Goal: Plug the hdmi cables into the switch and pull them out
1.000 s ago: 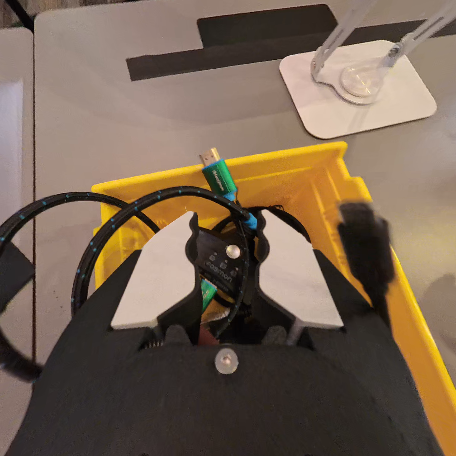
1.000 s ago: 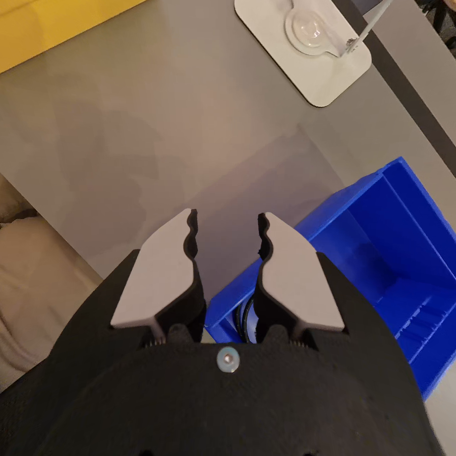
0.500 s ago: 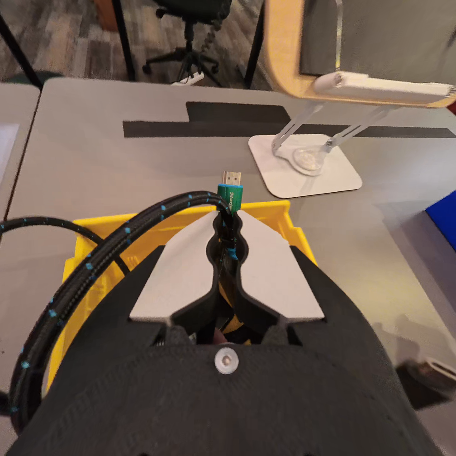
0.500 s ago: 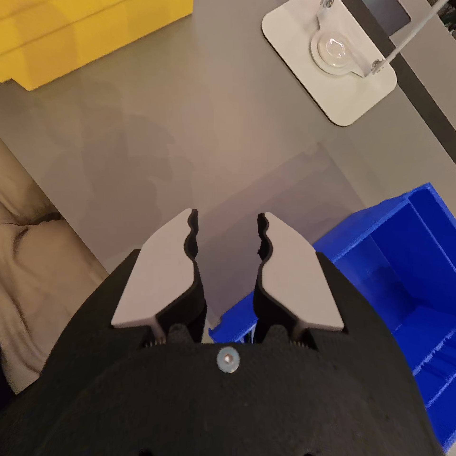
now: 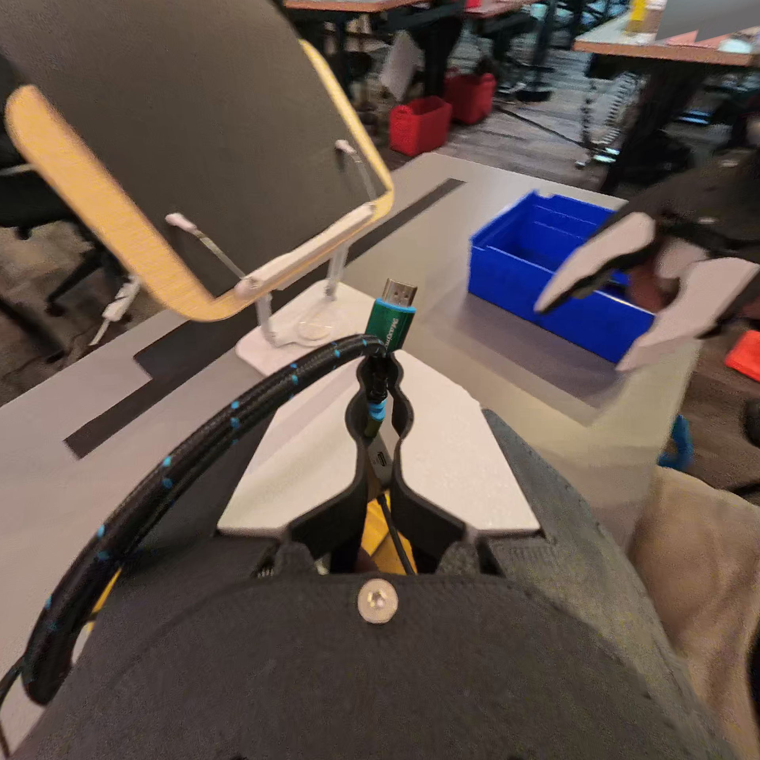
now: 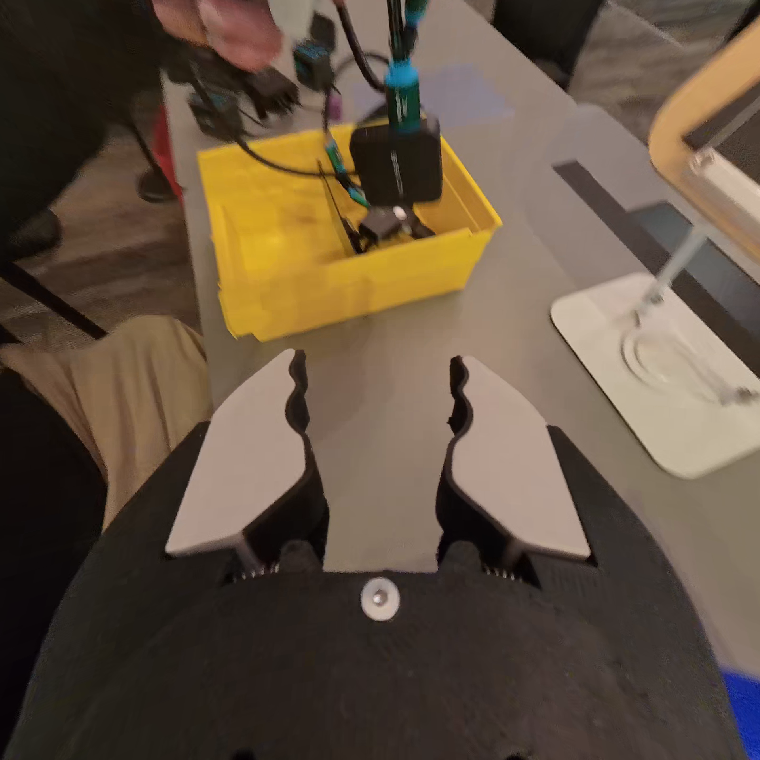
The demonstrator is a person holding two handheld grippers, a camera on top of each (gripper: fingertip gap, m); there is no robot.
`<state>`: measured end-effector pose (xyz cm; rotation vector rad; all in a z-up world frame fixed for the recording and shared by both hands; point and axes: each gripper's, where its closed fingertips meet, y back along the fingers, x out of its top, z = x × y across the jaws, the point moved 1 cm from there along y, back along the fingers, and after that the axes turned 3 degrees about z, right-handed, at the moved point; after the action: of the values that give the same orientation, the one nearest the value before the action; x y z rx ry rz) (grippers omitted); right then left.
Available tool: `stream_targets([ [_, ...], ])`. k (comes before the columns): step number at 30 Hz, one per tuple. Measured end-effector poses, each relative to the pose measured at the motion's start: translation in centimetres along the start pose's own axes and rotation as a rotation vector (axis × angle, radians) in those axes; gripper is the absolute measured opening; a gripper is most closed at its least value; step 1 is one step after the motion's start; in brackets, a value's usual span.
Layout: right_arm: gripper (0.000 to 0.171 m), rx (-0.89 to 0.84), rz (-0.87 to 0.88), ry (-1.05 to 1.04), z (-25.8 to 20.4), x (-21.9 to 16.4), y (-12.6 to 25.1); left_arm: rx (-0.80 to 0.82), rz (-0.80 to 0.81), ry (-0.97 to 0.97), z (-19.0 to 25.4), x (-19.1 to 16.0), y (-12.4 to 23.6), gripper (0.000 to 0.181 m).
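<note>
My left gripper (image 5: pixel 379 364) is shut on a black braided HDMI cable (image 5: pixel 230 415), clamped just above its blue collar. A green plug with a bare metal tip (image 5: pixel 392 316) sticks up past the fingertips. In the right wrist view the cable hangs down to a green plug (image 6: pixel 405 103) seated in the black switch (image 6: pixel 397 164). The switch hangs over the yellow bin (image 6: pixel 349 283). My right gripper (image 6: pixel 378 370) is open and empty above the grey table (image 6: pixel 411 411), short of the bin. It also shows in the left wrist view (image 5: pixel 641 288), blurred, over the blue bin (image 5: pixel 530 255).
A dark board with a wooden rim (image 5: pixel 197 164) stands on a white base (image 5: pixel 304 325) at the back of the table; the base also shows in the right wrist view (image 6: pixel 658 370). More cables and a small black part (image 6: pixel 382 226) lie in the yellow bin. Black tape strips (image 5: pixel 172 357) cross the table. Across from one pair of fingers to the other is roughly 15 centimetres.
My left gripper closed on the cable in the yellow bin and lifted it up and to the right. My right gripper opened wider and swung from the blue bin towards the yellow bin.
</note>
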<state>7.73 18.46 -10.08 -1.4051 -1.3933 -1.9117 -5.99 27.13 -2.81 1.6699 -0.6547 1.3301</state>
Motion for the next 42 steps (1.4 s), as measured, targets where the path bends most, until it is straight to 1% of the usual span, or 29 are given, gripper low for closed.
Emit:
stream_targets([
  [2, 0.071, 0.059, 0.064, 0.019, -0.4, 1.8, -1.2, -0.120, -0.019, -0.038, 2.7, 0.7, -0.1, 0.006],
  [5, 0.076, 0.134, 0.090, 0.045, -1.1, 3.1, -3.2, -0.299, -0.050, -0.075, 6.7, 1.5, -0.4, 0.007],
  [8, 0.073, 0.256, 0.097, 0.038, -2.6, 3.4, -4.7, -0.461, -0.079, -0.109, 10.3, 2.0, -0.6, 0.007],
  [9, 0.068, 0.295, 0.106, 0.033, -3.2, 3.4, -5.0, -0.514, -0.090, -0.112, 11.4, 2.0, -0.7, 0.007],
  [11, 0.048, 0.391, 0.131, 0.035, -4.7, 3.3, -5.1, -0.595, -0.111, -0.118, 13.1, 2.1, -0.9, 0.007],
  [13, 0.025, 0.478, 0.131, 0.029, -6.0, 2.9, -5.0, -0.631, -0.133, -0.120, 14.1, 1.9, -1.5, 0.006],
  [14, 0.017, 0.518, 0.118, 0.014, -6.5, 2.6, -4.8, -0.645, -0.146, -0.126, 14.4, 1.6, -1.8, 0.007],
  [15, 0.015, 0.543, 0.111, -0.005, -6.7, 2.4, -4.8, -0.635, -0.152, -0.128, 14.3, 1.4, -2.2, 0.008],
  [17, 0.014, 0.566, 0.129, -0.072, -6.7, 2.1, -4.7, -0.551, -0.157, -0.136, 13.1, 1.1, -3.2, 0.015],
  [19, 0.013, 0.588, 0.149, -0.164, -6.5, 2.0, -4.6, -0.492, -0.118, -0.129, 12.0, 1.5, -3.5, 0.030],
  [20, 0.013, 0.581, 0.155, -0.193, -6.2, 1.8, -4.6, -0.452, -0.096, -0.120, 11.3, 1.9, -3.5, 0.034],
  [21, 0.013, 0.576, 0.170, -0.221, -5.9, 1.8, -4.6, -0.382, -0.092, -0.126, 10.1, 2.0, -3.6, 0.039],
  [22, 0.013, 0.573, 0.187, -0.256, -5.6, 1.9, -4.5, -0.297, -0.080, -0.134, 8.5, 2.3, -3.5, 0.043],
  [23, 0.013, 0.563, 0.205, -0.297, -5.1, 1.9, -4.4, -0.190, -0.054, -0.139, 6.6, 2.8, -3.3, 0.042],
  [25, 0.013, 0.533, 0.262, -0.382, -3.9, 2.3, -4.0, -0.046, 0.027, -0.107, 3.5, 4.1, -2.1, 0.041],
  [27, 0.013, 0.503, 0.323, -0.456, -2.5, 2.6, -3.5, 0.191, 0.134, -0.106, -0.2, 5.6, 0.1, 0.038],
  [29, 0.013, 0.472, 0.385, -0.523, -1.2, 2.9, -3.1, 0.449, 0.262, -0.212, -2.3, 7.0, 3.2, 0.033],
  [30, 0.013, 0.460, 0.418, -0.564, -0.6, 3.0, -2.8, 0.507, 0.323, -0.301, -1.6, 7.5, 4.3, 0.031],
  [31, 0.013, 0.452, 0.444, -0.608, 0.0, 3.0, -2.7, 0.533, 0.344, -0.407, -0.2, 7.6, 4.7, 0.033],
  [33, 0.013, 0.454, 0.478, -0.673, 0.8, 2.9, -2.5, 0.567, 0.299, -0.654, 3.1, 6.6, 4.1, 0.040],
  [36, 0.013, 0.461, 0.504, -0.753, 1.3, 2.5, -2.6, 0.518, 0.191, -0.977, 8.7, 2.8, 0.9, 0.053],
  [38, 0.013, 0.466, 0.512, -0.799, 1.3, 2.4, -2.7, 0.504, 0.121, -1.176, 11.3, 0.0, -1.3, 0.061],
  [40, 0.013, 0.478, 0.518, -0.839, 1.2, 2.3, -2.8, 0.482, 0.071, -1.290, 12.6, -2.3, -2.9, 0.066],
  [42, 0.013, 0.495, 0.523, -0.878, 0.9, 2.3, -2.9, 0.488, 0.021, -1.361, 12.8, -4.0, -4.3, 0.075],
])
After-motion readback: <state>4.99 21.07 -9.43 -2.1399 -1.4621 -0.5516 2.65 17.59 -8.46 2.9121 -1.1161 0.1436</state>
